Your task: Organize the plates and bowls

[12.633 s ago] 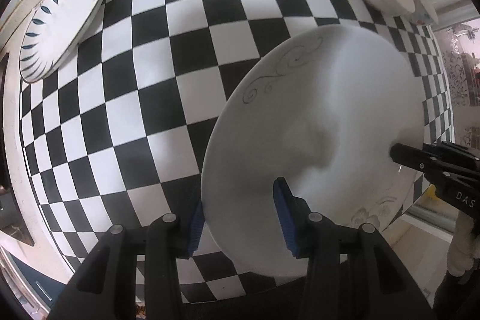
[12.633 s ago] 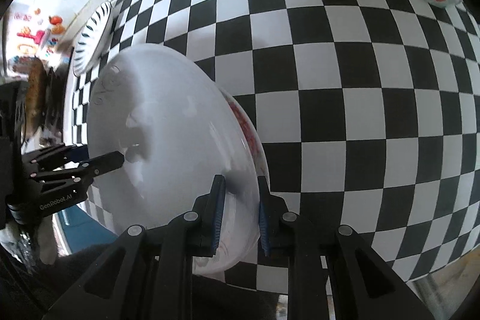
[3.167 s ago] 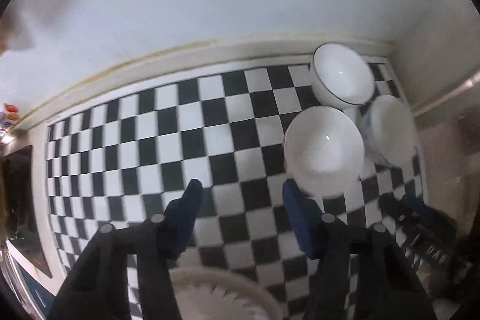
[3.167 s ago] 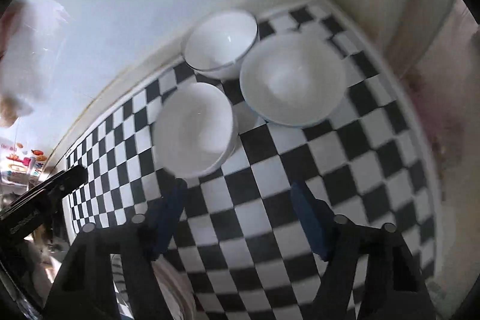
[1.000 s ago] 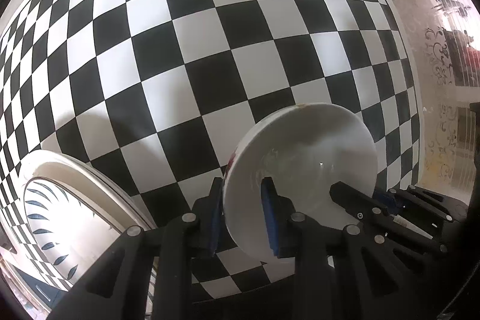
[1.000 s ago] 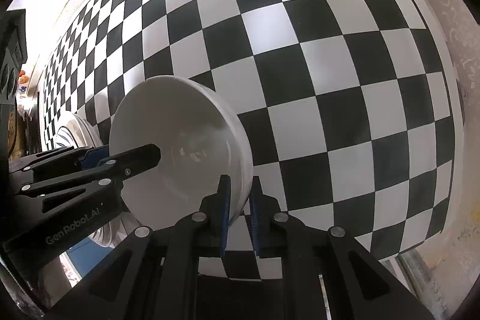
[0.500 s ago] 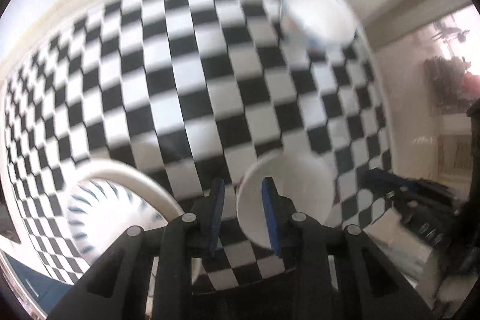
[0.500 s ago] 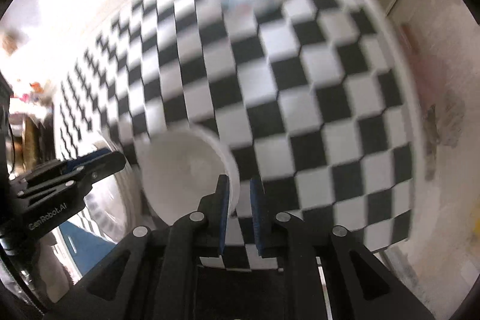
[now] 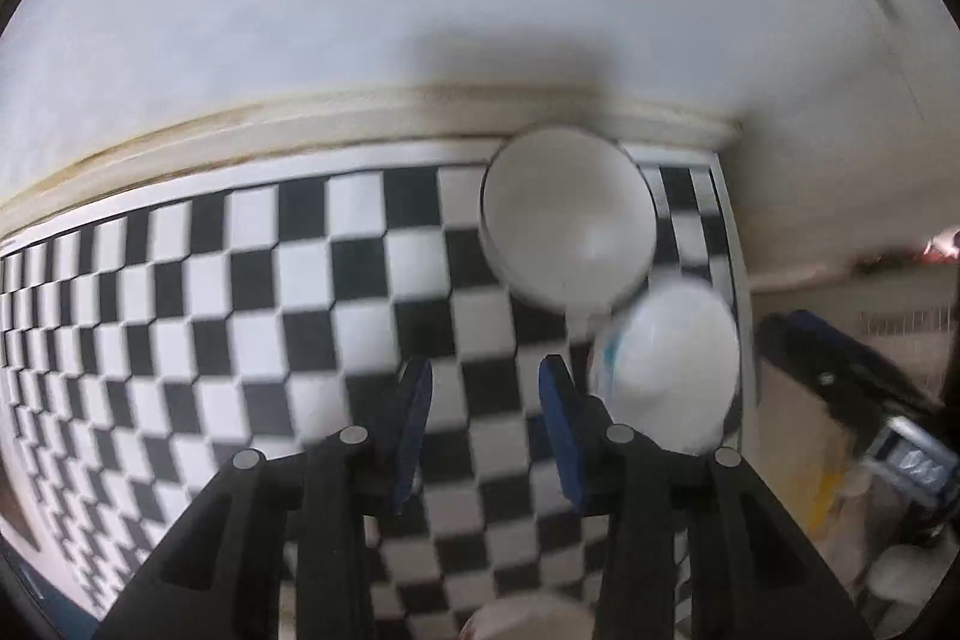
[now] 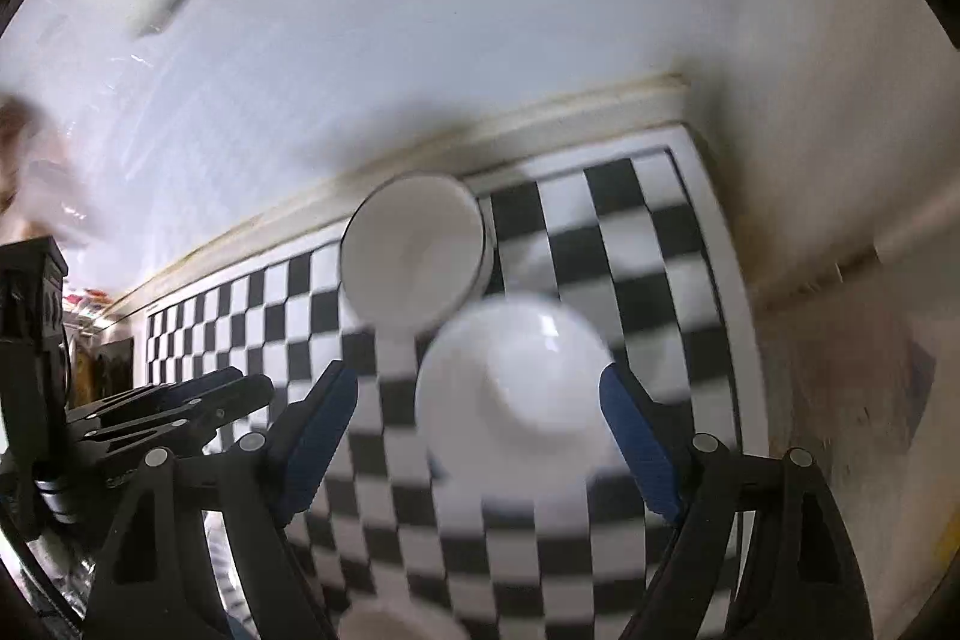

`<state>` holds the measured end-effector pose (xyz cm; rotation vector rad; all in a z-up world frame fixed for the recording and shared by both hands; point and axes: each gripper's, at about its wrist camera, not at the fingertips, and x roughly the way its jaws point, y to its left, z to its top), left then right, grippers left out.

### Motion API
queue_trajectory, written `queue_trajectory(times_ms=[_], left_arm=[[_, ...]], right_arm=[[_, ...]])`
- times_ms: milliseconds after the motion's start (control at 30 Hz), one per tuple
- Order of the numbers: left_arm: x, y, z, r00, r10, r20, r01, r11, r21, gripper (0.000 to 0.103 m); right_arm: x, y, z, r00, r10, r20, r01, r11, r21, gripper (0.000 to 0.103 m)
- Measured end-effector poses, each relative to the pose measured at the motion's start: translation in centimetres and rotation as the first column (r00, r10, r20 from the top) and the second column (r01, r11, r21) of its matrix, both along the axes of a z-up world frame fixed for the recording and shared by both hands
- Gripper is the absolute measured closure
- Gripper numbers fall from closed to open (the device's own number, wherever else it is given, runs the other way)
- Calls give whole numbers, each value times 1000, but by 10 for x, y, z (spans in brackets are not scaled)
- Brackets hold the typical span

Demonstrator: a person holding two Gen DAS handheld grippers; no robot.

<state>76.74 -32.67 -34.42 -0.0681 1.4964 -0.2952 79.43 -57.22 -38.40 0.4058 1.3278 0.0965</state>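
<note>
Two white bowls stand near the far right corner of the checkered table. The dark-rimmed bowl [image 9: 567, 217] [image 10: 414, 247] sits by the wall. The patterned bowl [image 9: 669, 370] [image 10: 516, 394] sits in front of it. My left gripper [image 9: 483, 424] is open and empty, raised above the table to the left of the patterned bowl. My right gripper [image 10: 480, 436] is wide open and empty, and the patterned bowl shows between its fingers. A rim of the bowl that I let go shows at the bottom edge [image 9: 528, 619] [image 10: 390, 622]. Both views are blurred.
The checkered table [image 9: 240, 292] ends at a white wall [image 9: 420, 10] at the back and a side wall on the right [image 10: 840, 130]. The other gripper shows at the right in the left wrist view [image 9: 852, 400] and at the left in the right wrist view [image 10: 162, 412].
Both grippers have let go of the white bowl, opened and lifted away. Both views now tilt up toward the wall and the two bowls at the back.
</note>
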Motion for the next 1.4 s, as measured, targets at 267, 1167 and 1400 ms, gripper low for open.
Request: queue_trajectory(times_ms=[267, 1167, 1400], left_arm=[[55, -22, -61, 995, -23, -92, 21, 1000, -14, 69], [44, -19, -25, 999, -24, -22, 24, 1000, -5, 86], [3, -15, 23, 997, -78, 23, 78, 997, -3, 86]], right_arm=[[72, 8, -77, 991, 14, -134, -6, 998, 64, 51], [46, 46, -63, 988, 16, -155, -5, 998, 70, 93], [-15, 70, -15, 994, 4, -109, 4, 997, 75, 93]])
